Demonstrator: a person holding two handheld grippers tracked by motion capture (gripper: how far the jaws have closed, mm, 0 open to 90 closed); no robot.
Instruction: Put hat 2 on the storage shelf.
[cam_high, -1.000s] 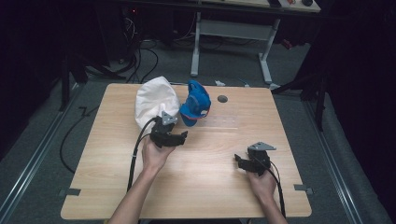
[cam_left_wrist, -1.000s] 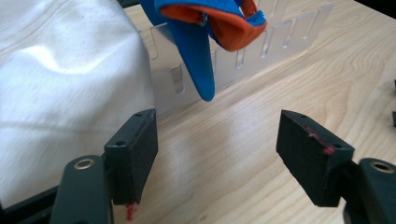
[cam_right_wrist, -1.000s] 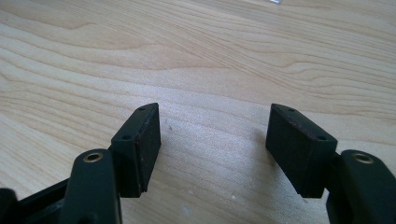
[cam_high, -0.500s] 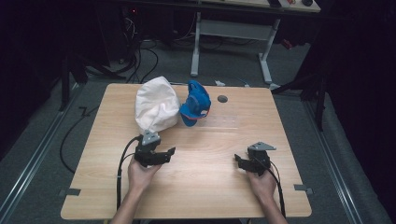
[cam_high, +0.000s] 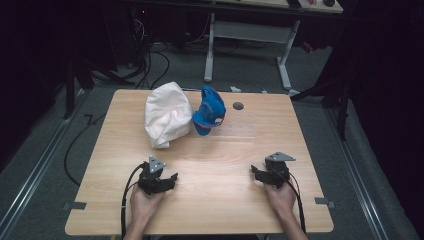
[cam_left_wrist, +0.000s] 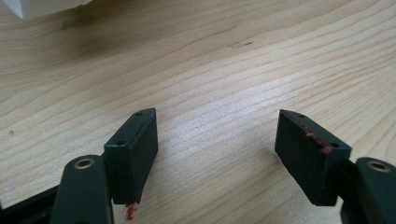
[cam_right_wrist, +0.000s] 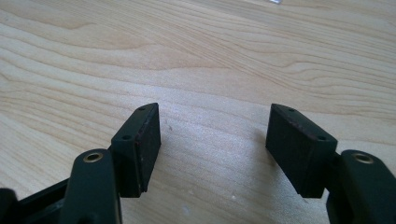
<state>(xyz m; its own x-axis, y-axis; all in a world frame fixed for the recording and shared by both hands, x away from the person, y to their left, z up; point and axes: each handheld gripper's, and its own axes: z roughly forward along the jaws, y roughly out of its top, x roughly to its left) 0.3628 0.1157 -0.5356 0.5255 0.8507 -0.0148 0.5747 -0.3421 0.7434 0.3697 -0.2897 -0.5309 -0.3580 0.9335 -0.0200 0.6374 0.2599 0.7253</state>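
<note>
The left tongs (cam_high: 172, 177) rest low on the pale wood-grain counter (cam_high: 225, 150), near its front edge, held in the person's left hand (cam_high: 142, 202); their two black jaws stand wide apart with nothing but bare wood between them, as the left gripper view (cam_left_wrist: 217, 144) shows; a smear of red marks the tip of each pad; a black cable trails from the body back toward the person. The right tongs (cam_high: 256, 173) lie at the same depth on the counter, well apart from the left ones, held in the right hand (cam_high: 280, 197); their jaws too gape wide and empty over plain wood (cam_right_wrist: 215, 140), and they point inward toward the left tongs; a grey three-cornered plate sits on top of each.

The crumpled white cloth bag (cam_high: 166, 114) lies well beyond the left tongs, toward the far side of the counter and slightly to their right; its near corner shows at the top left of the left gripper view (cam_left_wrist: 42, 5). The blue fabric cap (cam_high: 209, 110) stands just beside the bag, on the side toward the right tongs, touching or nearly touching it; it is well ahead of both tongs and roughly between their lines. Neither pair of tongs touches bag or cap. A small dark round hole (cam_high: 238, 106) in the counter sits just beyond the cap, far ahead of the right tongs.
</note>
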